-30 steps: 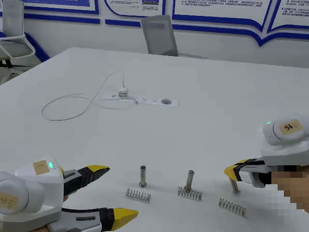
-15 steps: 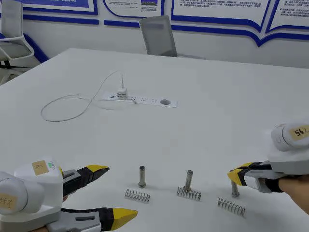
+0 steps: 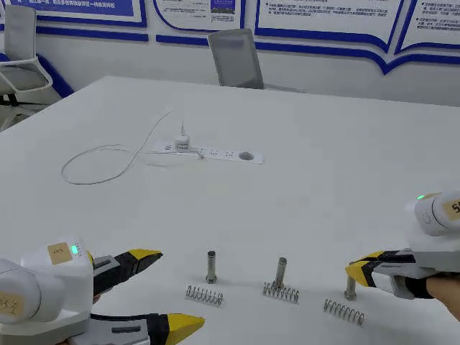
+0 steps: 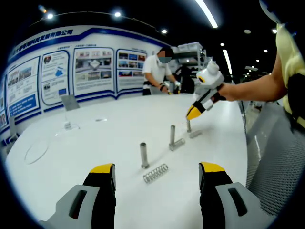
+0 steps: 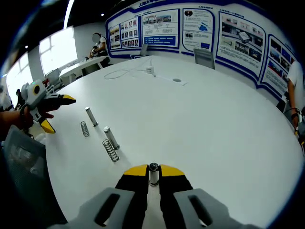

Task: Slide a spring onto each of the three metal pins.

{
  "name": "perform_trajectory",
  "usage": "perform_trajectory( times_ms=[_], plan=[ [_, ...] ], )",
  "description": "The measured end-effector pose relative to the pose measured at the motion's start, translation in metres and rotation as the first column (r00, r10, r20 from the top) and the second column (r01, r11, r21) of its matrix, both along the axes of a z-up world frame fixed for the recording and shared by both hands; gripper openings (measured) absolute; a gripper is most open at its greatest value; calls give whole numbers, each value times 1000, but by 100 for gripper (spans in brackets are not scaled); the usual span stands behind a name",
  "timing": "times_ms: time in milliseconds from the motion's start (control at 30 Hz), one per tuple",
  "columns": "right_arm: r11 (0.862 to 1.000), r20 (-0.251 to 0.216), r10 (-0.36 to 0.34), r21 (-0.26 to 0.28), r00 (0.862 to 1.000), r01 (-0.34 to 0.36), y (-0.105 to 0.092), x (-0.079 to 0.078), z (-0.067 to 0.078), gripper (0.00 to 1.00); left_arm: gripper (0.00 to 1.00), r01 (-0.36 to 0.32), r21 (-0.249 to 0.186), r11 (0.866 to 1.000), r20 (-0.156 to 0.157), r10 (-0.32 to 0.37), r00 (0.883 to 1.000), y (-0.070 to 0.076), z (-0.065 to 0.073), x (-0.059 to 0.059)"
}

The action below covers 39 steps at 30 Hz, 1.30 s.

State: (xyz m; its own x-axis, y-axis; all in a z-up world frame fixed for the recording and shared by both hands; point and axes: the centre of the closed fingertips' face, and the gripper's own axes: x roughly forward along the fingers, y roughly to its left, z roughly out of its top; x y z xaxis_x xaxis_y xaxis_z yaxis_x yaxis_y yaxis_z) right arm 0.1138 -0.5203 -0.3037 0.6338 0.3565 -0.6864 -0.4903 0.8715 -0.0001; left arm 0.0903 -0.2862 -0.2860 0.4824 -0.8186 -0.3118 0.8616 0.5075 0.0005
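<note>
Three metal pins stand upright in a row at the near side of the white table (image 3: 323, 165): the left pin (image 3: 210, 266), the middle pin (image 3: 279, 272) and the right pin (image 3: 351, 291). In the head view only the lower part of the right pin can be seen. Its upper shaft is hidden behind the yellow tip of the right gripper (image 3: 354, 272), which is itself cut off at the right edge. The right gripper view settles the grip: the two yellow-tipped jaws are pressed against that pin from both sides, with its rounded top showing between them. The left gripper (image 3: 175, 289) sits at the near left, its body cut off by the bottom edge, jaws spread wide around nothing.

Each pin is a smooth, dull-silver cylinder on a slightly wider foot. Just on the near side of each pin a coiled wire spring lies on its side: the left spring (image 3: 204, 295), the middle spring (image 3: 281, 292) and the right spring (image 3: 343, 311). Whether the middle spring touches its pin's foot cannot be told.

Farther off a flat white power strip (image 3: 215, 152) lies on the matte tabletop, and a thin white cable (image 3: 108, 154) loops away to its left. A grey chair (image 3: 236, 57) stands at the far edge. The print on the blue-bordered wall boards (image 3: 327, 14) is too small to read.
</note>
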Motion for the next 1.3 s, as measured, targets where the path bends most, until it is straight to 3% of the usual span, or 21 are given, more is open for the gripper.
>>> perform_trajectory(
  times_ms=[667,1300],
  plan=[
    [999,22,30,-13,999,-30,0,-4,0,10,73,1,-2,1000,3,-1,1000,0,1,-1],
    [999,69,40,-5,997,-40,0,-6,14,14,73,5,-4,1000,7,-5,1000,-1,2,0]
  ],
)
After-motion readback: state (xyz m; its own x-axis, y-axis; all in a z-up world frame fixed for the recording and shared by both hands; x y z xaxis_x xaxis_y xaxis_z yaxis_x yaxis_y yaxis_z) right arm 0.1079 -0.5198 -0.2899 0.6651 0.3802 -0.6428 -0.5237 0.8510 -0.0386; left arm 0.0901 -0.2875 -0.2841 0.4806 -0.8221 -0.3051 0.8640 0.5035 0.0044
